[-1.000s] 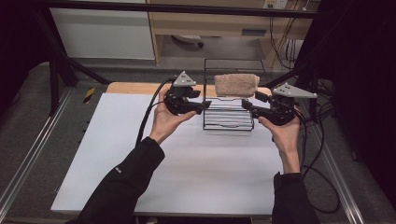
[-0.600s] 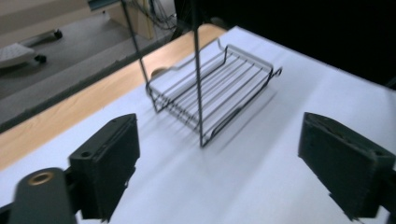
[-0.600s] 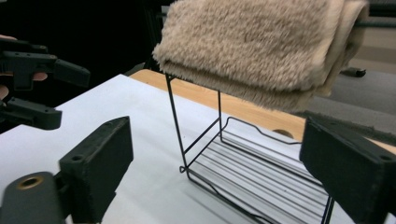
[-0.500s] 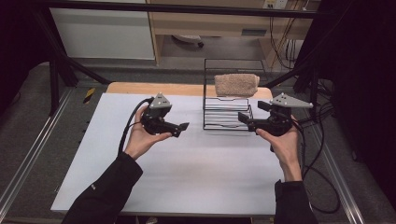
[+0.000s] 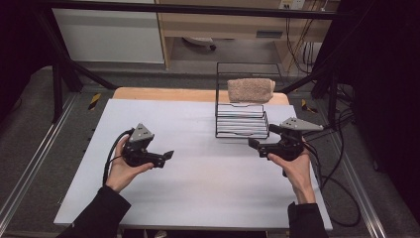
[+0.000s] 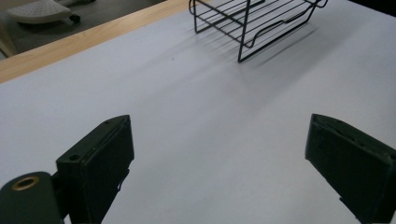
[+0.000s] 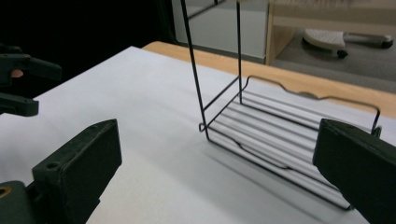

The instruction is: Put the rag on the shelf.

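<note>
Rack: black wire rack stands upright at the far side of the table, near the wooden strip along the far edge.
Towel: folded beige towel rests on the rack's upper tier; the lower tier looks bare.
Left tongs: left tongs are held low over the open white surface, well apart from the rack, tips pointing toward it. Jaws stand wide apart with nothing between them, as the left gripper view shows.
Right tongs: right tongs sit just beside the rack's near right corner, not touching the wire as far as I can tell. Jaws wide apart and empty; the right gripper view looks straight at the lower tier.
Step in hand (judgement): a free moment; neither tool grips anything, and the work centres on the rack and its towel.
Next move calls for (judgement): lifting a tool up to the upper tier and closing on a towel edge, keeping the jaw tips clear of the thin wires; the other tool may need to steady the light frame.
</note>
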